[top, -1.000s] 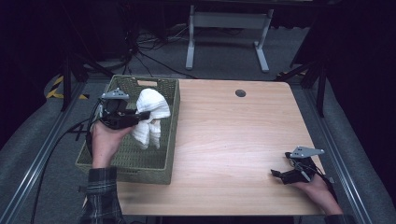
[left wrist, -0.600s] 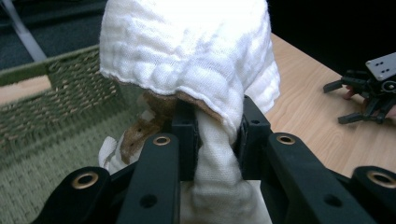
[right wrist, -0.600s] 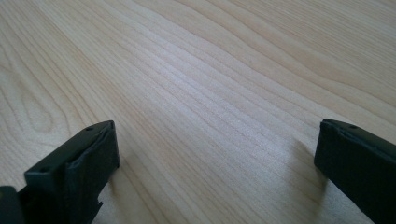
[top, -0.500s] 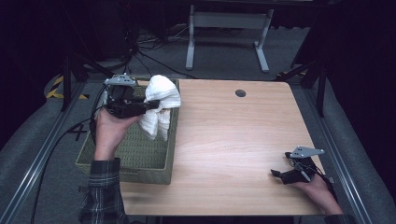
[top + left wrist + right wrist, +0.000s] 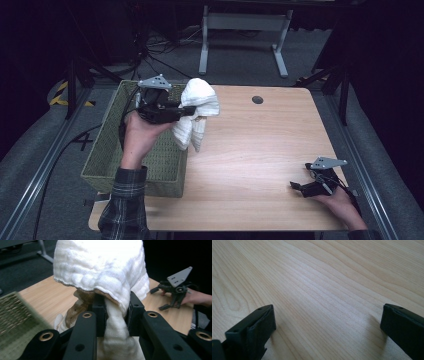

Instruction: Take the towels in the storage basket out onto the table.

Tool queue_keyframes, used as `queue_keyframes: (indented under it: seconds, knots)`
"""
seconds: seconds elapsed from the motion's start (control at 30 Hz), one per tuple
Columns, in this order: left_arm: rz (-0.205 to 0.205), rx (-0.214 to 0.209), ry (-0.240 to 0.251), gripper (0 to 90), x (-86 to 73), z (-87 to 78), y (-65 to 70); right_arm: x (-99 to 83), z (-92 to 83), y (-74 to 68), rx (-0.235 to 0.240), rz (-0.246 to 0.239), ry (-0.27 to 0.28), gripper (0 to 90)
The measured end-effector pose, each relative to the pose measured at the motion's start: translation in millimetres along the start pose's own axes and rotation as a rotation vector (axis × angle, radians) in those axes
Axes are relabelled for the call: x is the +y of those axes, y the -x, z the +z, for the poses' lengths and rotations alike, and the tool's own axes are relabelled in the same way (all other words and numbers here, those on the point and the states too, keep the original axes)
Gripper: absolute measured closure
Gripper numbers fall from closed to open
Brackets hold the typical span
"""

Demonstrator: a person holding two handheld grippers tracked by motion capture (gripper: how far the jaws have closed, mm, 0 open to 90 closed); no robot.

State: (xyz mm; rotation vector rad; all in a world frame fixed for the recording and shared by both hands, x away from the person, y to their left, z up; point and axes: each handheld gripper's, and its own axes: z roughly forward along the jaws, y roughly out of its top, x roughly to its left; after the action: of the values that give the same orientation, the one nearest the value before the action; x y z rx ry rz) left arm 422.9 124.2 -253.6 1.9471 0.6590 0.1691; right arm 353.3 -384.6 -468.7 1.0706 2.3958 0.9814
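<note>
I keep my left claw [image 5: 192, 111] pinched on the bunched white towel [image 5: 197, 117], clear above the wicker basket's [image 5: 107, 145] three o'clock rim so it swings onto the worktop [image 5: 255, 150], my right claw [image 5: 300, 187] resting wide, empty, at five o'clock.

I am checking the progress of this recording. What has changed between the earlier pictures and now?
The left gripper, shut on the white towel, lifted it out of the woven basket and carried it toward the far edge, over the wooden table. The right gripper stayed open and resting near the table's right corner. The basket did not move.
</note>
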Motion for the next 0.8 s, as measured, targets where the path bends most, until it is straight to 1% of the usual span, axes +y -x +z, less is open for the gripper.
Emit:
queue_keyframes:
  seconds: [0.13,0.17,0.2,0.23,0.3,0.43,0.47,0.5,0.53,0.57,0.6,0.7,0.8]
  knots:
    - [0.011,-0.036,0.005,74.6,4.0,12.8,10.1,0.0,0.1,0.2,-0.001,-0.002,0.001,0.3]
    - [0.02,-0.046,0.004,74.6,4.9,16.0,12.0,0.0,0.0,0.1,0.0,-0.001,0.0,0.4]
    - [0.019,-0.056,-0.002,74.6,5.6,19.1,14.6,0.0,0.1,0.2,-0.001,-0.003,0.001,0.3]
    - [0.019,-0.065,0.002,74.6,5.8,23.1,17.2,0.0,0.0,0.1,0.0,-0.001,0.001,0.4]
    - [0.028,-0.08,-0.001,74.6,6.3,30.4,21.1,0.0,0.0,0.3,-0.001,-0.002,0.001,0.4]
    - [0.031,-0.108,-0.001,74.6,4.5,47.2,28.5,0.0,0.1,0.3,-0.001,-0.003,0.002,0.4]
    - [0.039,-0.113,-0.006,74.7,4.1,51.0,29.8,0.0,0.0,0.3,-0.001,-0.003,0.001,0.4]
    - [0.038,-0.125,-0.016,74.7,3.5,54.7,31.8,0.0,0.0,0.3,-0.001,-0.002,0.001,0.4]
    - [0.042,-0.131,-0.011,74.7,2.6,60.9,35.0,0.0,0.0,0.3,-0.001,-0.002,0.001,0.4]
    - [0.044,-0.14,-0.02,74.7,2.1,64.2,37.0,0.0,0.1,0.3,-0.001,-0.002,0.001,0.4]
    - [0.044,-0.14,-0.02,74.7,2.1,64.2,37.0,0.0,0.0,0.3,-0.001,-0.003,0.001,0.4]
    - [0.05,-0.163,-0.027,74.7,0.0,76.6,44.1,0.0,0.0,0.3,-0.001,-0.003,0.001,0.4]
    - [0.067,-0.183,-0.041,74.6,-1.7,87.9,50.2,0.0,0.0,0.3,-0.001,-0.002,0.001,0.4]
